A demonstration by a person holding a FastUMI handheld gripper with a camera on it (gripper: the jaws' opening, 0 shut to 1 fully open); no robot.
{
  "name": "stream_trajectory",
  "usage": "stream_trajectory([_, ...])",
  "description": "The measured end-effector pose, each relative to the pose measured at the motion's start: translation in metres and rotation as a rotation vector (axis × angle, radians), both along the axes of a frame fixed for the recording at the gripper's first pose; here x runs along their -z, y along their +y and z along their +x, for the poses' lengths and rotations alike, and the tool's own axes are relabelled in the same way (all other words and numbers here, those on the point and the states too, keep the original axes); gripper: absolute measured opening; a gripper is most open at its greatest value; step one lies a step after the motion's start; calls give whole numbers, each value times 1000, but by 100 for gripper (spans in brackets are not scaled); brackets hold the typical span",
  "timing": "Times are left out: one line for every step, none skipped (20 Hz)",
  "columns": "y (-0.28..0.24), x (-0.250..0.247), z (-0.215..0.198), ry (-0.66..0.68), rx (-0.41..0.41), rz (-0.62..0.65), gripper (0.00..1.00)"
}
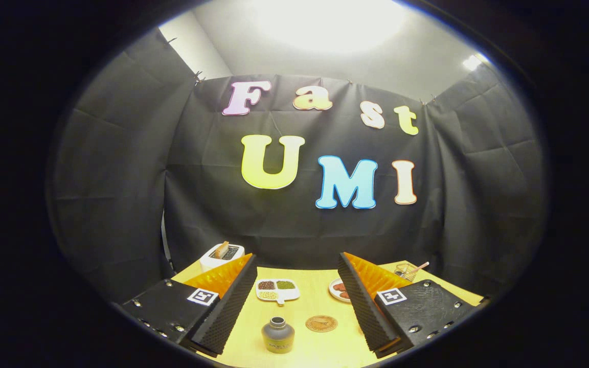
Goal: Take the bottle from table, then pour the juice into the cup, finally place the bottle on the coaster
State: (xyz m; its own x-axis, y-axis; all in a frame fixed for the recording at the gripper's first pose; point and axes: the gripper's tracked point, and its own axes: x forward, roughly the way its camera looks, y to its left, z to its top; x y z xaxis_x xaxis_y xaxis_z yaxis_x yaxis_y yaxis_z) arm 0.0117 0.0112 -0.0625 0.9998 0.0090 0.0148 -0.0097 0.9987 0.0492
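Between the spread fingers of the released claw (294,312), on the yellow wooden table (320,352): small dark squat bottle (277,335), upright, untouched. Just beside it, round brown coaster (321,323). Beyond, white divided dish of beans (277,290), white toaster (221,255).

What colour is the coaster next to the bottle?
Brown, seen in the gripper view: coaster.

Nothing legible — the bottle (277,335) carries a label too small to read, the coaster (321,323) an embossed mark likewise unreadable
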Motion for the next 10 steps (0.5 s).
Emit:
stream_trajectory([1, 6, 2, -5, 2, 10, 97])
stream_trajectory([1, 17, 4, 1, 5, 9, 97])
stream_trajectory([0, 30, 6, 12, 13, 6, 97])
stream_trajectory([0, 41, 8, 19, 18, 7, 98])
stream_trajectory([1, 50, 10, 22, 17, 10, 98])
stream_trajectory([5, 61, 12, 29, 14, 13, 98])
stream_trajectory([6, 72, 14, 36, 12, 18, 98])
stream_trajectory([8, 82, 17, 40, 12, 27, 98])
stream_trajectory([10, 91, 19, 38, 7, 44, 97])
stream_trajectory([14, 100, 22, 37, 3, 62, 97])
